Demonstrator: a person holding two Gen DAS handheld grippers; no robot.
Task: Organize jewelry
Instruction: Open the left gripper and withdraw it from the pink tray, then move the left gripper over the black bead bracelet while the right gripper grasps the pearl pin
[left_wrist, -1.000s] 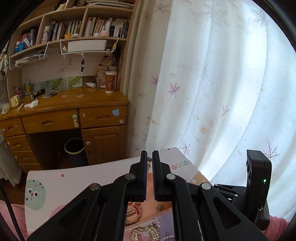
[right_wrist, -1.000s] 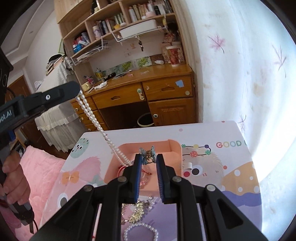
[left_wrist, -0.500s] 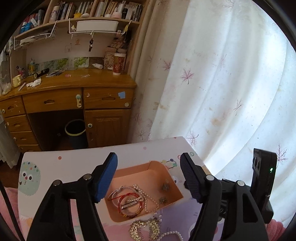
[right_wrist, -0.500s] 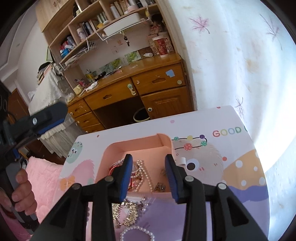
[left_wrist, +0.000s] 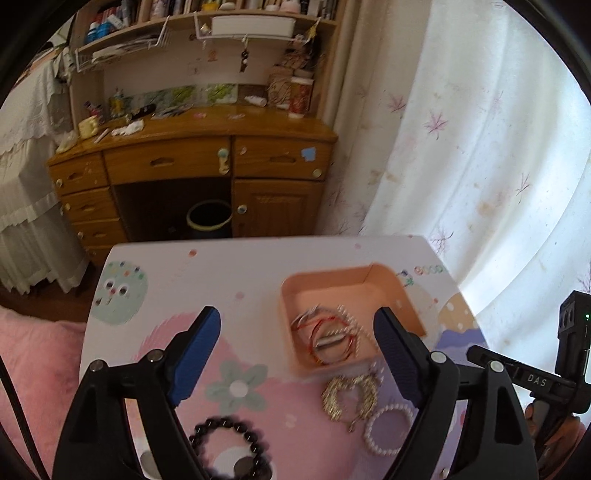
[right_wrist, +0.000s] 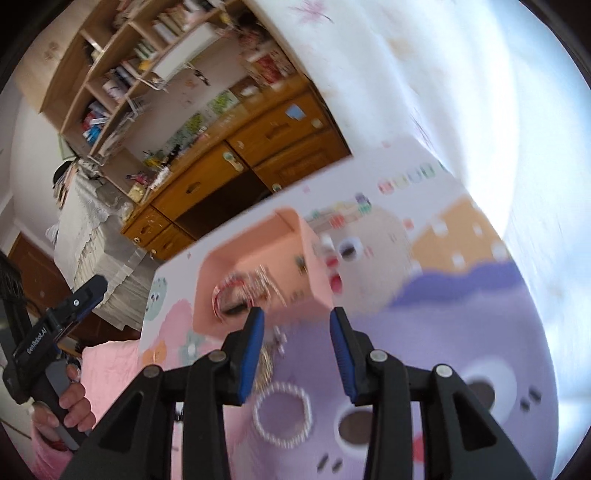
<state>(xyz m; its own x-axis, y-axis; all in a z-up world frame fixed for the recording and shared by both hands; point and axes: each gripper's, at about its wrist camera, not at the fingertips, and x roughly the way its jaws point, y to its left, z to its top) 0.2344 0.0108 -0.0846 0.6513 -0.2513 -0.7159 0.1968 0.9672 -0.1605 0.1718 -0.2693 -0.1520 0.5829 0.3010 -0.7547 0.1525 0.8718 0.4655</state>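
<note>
A pink open box (left_wrist: 388, 286) sits on the cartoon-printed table (left_wrist: 221, 266) and holds red bangles (left_wrist: 325, 338) and a pearl necklace (left_wrist: 349, 319). In front of it lie a gold brooch-like piece (left_wrist: 349, 393), a pearl bracelet (left_wrist: 388, 428) and a black bead bracelet (left_wrist: 229, 448). My left gripper (left_wrist: 297, 345) is open wide and empty above the table, left of the box. My right gripper (right_wrist: 295, 332) is open and empty, tilted, just in front of the box (right_wrist: 314, 258), above the pearl bracelet (right_wrist: 282, 413). The right wrist view is blurred.
A wooden desk (left_wrist: 192, 155) with shelves stands beyond the table, a dark bin (left_wrist: 209, 220) under it. A white curtain (left_wrist: 480, 129) hangs on the right. A pink cushion (left_wrist: 33, 369) lies at the table's left side.
The pearl necklace dropped from my left gripper into the box and that gripper opened wide and drew back left. My right gripper let an earring fall into the box, opened, and tilted to the right.
</note>
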